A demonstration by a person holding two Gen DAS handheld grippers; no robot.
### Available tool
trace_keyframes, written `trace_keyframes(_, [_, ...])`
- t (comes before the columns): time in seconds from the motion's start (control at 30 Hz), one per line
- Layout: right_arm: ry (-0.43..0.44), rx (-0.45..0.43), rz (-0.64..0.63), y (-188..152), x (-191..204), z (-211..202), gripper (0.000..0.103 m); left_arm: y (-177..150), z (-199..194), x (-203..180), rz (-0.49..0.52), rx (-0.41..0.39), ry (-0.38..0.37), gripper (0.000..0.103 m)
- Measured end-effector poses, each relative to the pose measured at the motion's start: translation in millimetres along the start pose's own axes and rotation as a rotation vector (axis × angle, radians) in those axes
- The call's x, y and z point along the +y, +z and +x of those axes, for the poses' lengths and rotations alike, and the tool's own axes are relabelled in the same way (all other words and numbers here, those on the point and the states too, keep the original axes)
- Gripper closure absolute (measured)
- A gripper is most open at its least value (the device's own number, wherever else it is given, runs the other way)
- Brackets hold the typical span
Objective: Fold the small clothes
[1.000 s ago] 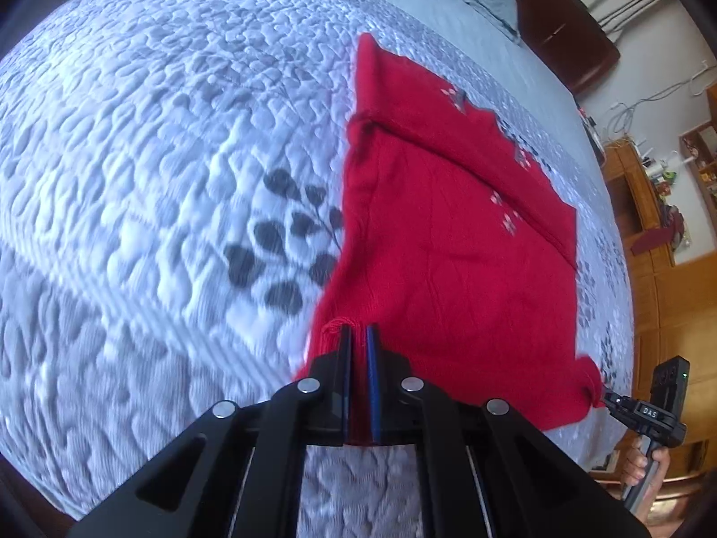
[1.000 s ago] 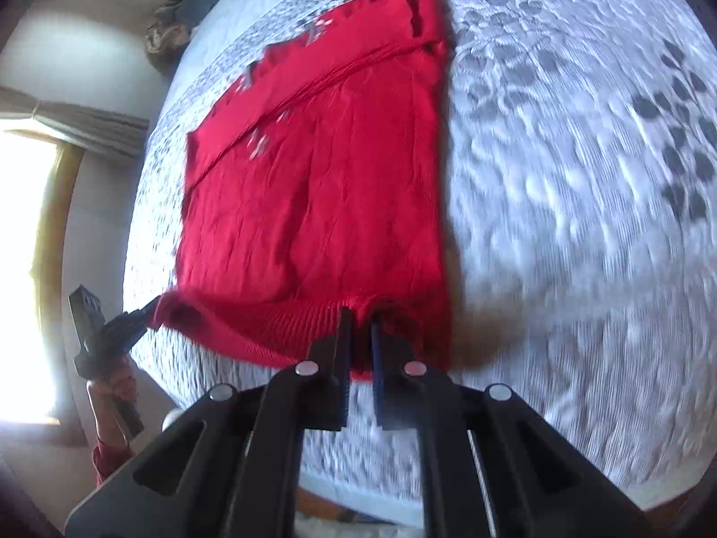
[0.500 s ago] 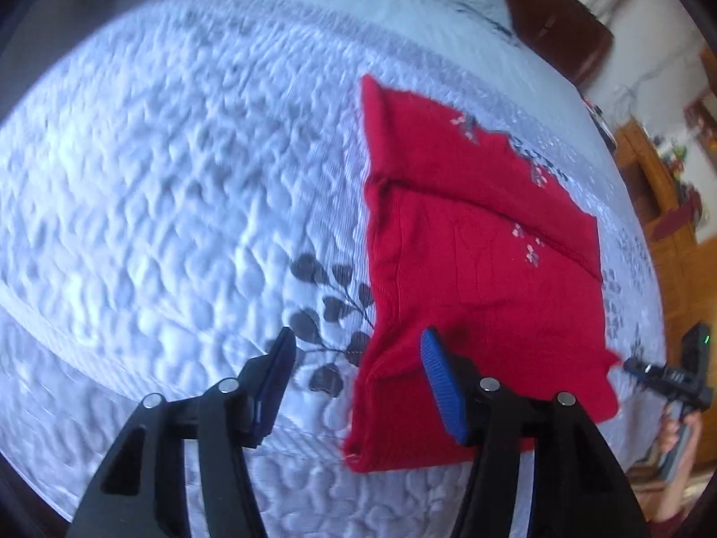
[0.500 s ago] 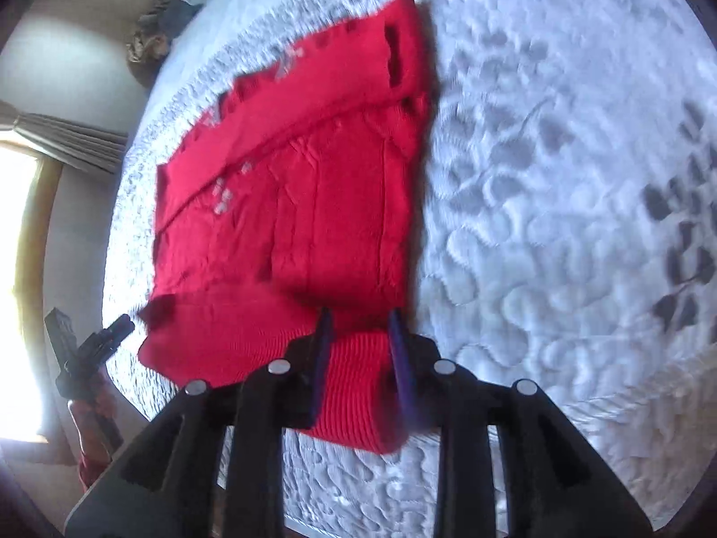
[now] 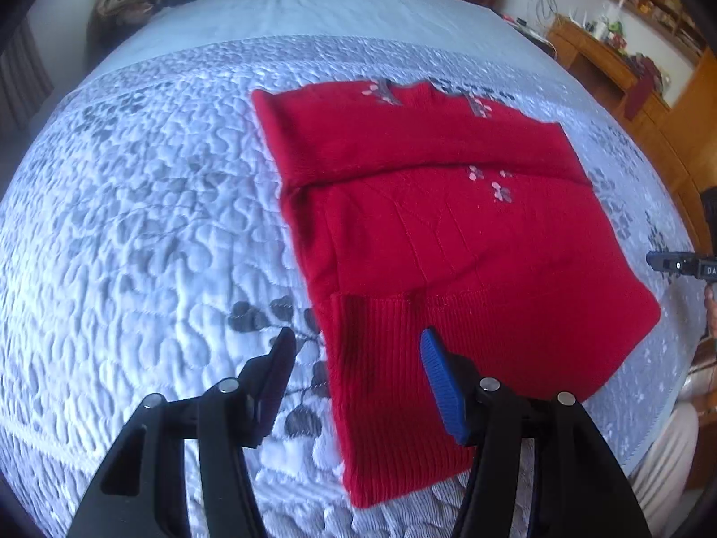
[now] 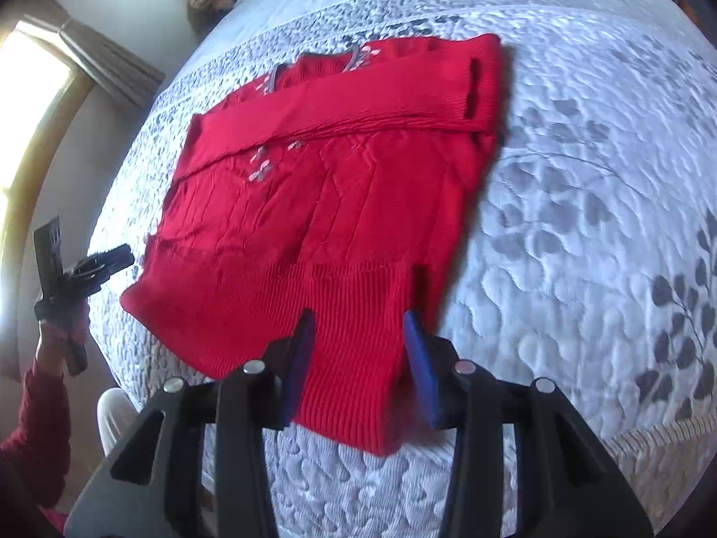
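- The left gripper (image 5: 356,352) hangs over the near left corner of the red sweater (image 5: 448,242), jaws well apart and holding nothing; one finger sits over the quilt, the blue-padded one over the ribbed hem.
- The right gripper (image 6: 358,336) is opening as I watch. The ribbed hem (image 6: 349,314) lies below the gap between its pads, but they do not press on it, so nothing is gripped.
- The sweater lies flat on the quilted bedspread (image 5: 134,224), hem toward the person and neckline toward the far pillows, with a sleeve (image 6: 358,98) folded across the chest.
- I'd judge both tools sit at the hem corners because that is where you would set down or take up the bottom edge for a fold. Laid flat, the knit keeps its creases square.
- The left view alone shows the wooden shelving (image 5: 627,67) by the wall and the pillow end of the bed; the other tool appears at its right edge.
- The right view alone shows the bright window (image 6: 27,103), the folded sleeve's open cuff at the right side, and the hand (image 6: 62,327) in a red cuff holding the other tool.
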State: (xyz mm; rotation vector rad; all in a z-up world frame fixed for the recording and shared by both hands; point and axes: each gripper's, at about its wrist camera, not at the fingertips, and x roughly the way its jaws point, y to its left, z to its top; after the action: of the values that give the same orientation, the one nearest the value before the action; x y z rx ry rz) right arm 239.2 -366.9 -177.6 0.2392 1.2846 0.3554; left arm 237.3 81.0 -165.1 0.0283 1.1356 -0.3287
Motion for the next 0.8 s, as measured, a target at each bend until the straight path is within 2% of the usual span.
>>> trace_keyframes(0.07, [-0.010, 0.011, -0.012, 4, 1, 9, 0.060, 3, 8, -4, 0.025, 0.003, 0.009, 0.045])
trace_keyframes(0.2, [-0.007, 0.022, -0.008, 10, -4, 20, 0.060, 10, 15, -7, 0.043, -0.003, -0.049, 0.047])
trace_keyframes(0.23, [-0.006, 0.024, -0.007, 12, -6, 23, 0.060, 11, 17, -6, 0.045, -0.002, -0.059, 0.050])
trace_keyframes(0.3, [-0.006, 0.028, -0.004, 15, -8, 28, 0.060, 11, 20, -6, 0.050, 0.002, -0.077, 0.063])
trace_keyframes(0.57, [0.008, 0.031, -0.014, 20, -12, 39, 0.059, 11, 32, -1, 0.033, 0.026, -0.104, 0.082])
trace_keyframes(0.63, [0.009, 0.029, -0.028, 20, -11, 39, 0.059, 11, 31, 4, 0.009, 0.024, -0.125, 0.083])
trace_keyframes(0.7, [0.002, 0.028, -0.040, 21, -11, 40, 0.054, 11, 31, 8, 0.002, 0.024, -0.141, 0.081])
trace_keyframes(0.8, [-0.010, 0.042, -0.056, 23, -11, 43, 0.052, 12, 33, 7, 0.007, 0.030, -0.150, 0.070])
